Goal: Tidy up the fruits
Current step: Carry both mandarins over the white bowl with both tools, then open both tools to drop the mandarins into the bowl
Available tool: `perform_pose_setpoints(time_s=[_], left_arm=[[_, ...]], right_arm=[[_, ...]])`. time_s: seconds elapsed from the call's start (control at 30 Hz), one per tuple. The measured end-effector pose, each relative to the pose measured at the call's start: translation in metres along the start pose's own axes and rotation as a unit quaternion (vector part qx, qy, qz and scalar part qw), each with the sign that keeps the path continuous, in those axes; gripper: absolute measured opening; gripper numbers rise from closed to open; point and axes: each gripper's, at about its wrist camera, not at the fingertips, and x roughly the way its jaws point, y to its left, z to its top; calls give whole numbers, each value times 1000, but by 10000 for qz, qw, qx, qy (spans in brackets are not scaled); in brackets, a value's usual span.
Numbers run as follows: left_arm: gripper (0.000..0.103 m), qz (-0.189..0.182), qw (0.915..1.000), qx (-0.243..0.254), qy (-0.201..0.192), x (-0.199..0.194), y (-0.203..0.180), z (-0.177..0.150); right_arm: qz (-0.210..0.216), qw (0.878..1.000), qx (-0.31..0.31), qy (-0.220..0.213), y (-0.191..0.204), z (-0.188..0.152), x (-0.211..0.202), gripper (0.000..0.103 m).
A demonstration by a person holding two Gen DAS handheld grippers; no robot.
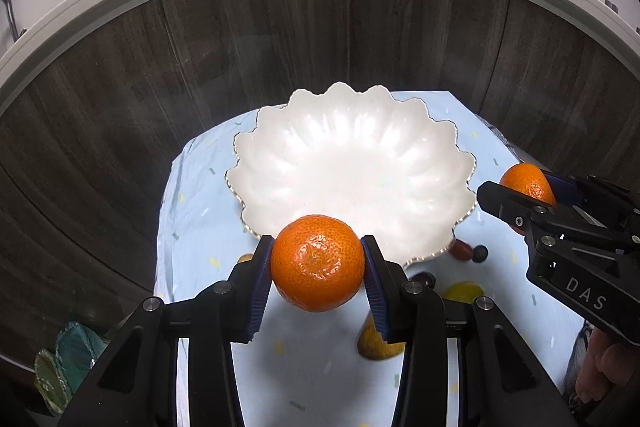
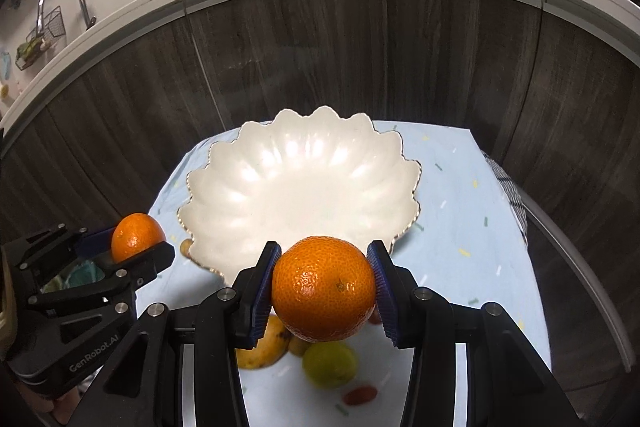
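A white scalloped bowl (image 1: 352, 167) stands empty on a light blue cloth; it also shows in the right wrist view (image 2: 296, 183). My left gripper (image 1: 318, 267) is shut on an orange (image 1: 318, 263), held just before the bowl's near rim. My right gripper (image 2: 324, 287) is shut on a second orange (image 2: 324, 287), also above the cloth near the bowl's front rim. The right gripper with its orange (image 1: 528, 183) shows at the right of the left wrist view. The left gripper with its orange (image 2: 136, 235) shows at the left of the right wrist view.
On the cloth (image 2: 460, 227) below the grippers lie a yellow mango (image 2: 264, 347), a green lime (image 2: 330, 363), a small red fruit (image 2: 360, 395) and small dark fruits (image 1: 464, 251). Dark wood cabinet doors (image 1: 280, 47) stand right behind the table.
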Motion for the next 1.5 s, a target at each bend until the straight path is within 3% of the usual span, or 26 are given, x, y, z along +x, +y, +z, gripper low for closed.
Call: perform_pose_setpoints(time_s=[0.6, 1.27, 1.4, 1.5], left_arm=[[42, -54, 9994, -199, 295, 50, 7, 22], [44, -230, 9967, -268, 731, 83, 9, 24], [70, -175, 9974, -294, 627, 79, 10, 24], [75, -73, 9978, -333, 570, 75, 13, 26]], right_arm=[[-7, 9992, -53, 390, -11, 21, 49, 46], [25, 9962, -51, 873, -14, 22, 81, 46], [23, 9959, -26, 909, -15, 22, 82, 47], [-101, 9968, 0, 797, -16, 24, 77, 70]])
